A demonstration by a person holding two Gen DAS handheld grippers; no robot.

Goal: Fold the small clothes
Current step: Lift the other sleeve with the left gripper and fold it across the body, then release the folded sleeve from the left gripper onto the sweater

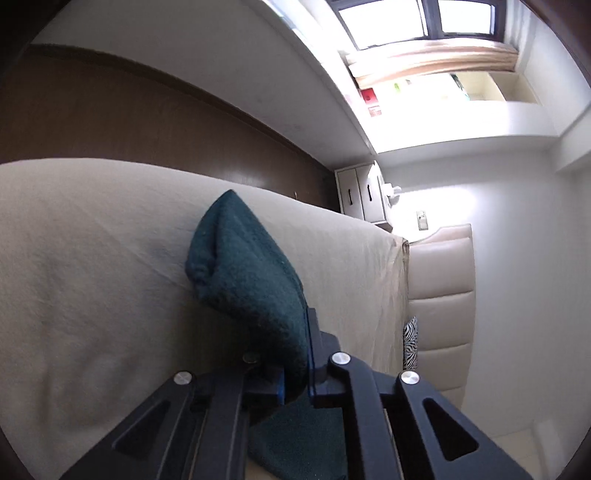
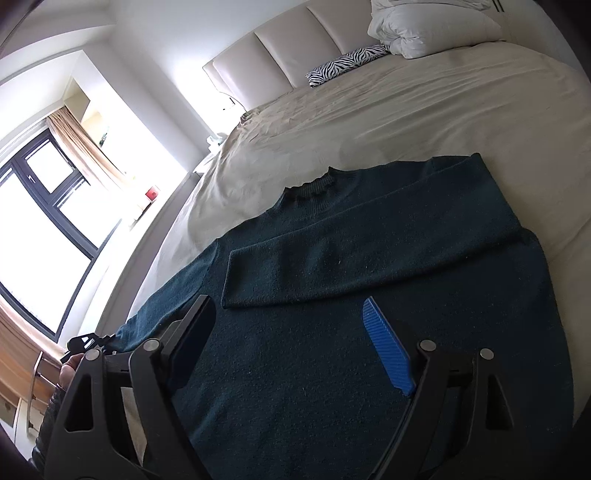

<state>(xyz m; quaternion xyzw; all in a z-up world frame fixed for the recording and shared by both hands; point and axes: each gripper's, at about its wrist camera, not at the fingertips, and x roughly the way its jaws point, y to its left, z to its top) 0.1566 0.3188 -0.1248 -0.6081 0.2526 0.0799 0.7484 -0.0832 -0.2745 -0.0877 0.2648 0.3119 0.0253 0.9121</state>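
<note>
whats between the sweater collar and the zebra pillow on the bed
Only bare beige sheet, lightly wrinkled, lies between the sweater collar and the zebra pillow; the right wrist view shows it.

1. Sweater (image 2: 332,332): dark teal knit cloth, matt, fuzzy, with a ribbed collar.
2. Sleeve end (image 1: 243,273): same nubbly teal knit, matt.
3. Left tool (image 1: 295,384): black plastic links, matt with a slight sheen; round bright metal pivot pins; blue plastic pads.
4. Right tool (image 2: 291,347): black matt plastic arms, metal pins; blue pad (image 2: 388,354) of finely ridged plastic.
5. Bed sheet (image 2: 406,110): beige woven cloth, matt, lightly creased.
6. Headboard (image 2: 280,51): cream padded leather-like panels, smooth, soft gloss.
7. Zebra-print cushion (image 2: 347,62): cloth, matt.
8. Duvet (image 2: 432,26): white cloth, soft, rumpled.
9. Wall panel (image 1: 147,122): brown wood look, smooth, low sheen.
</note>
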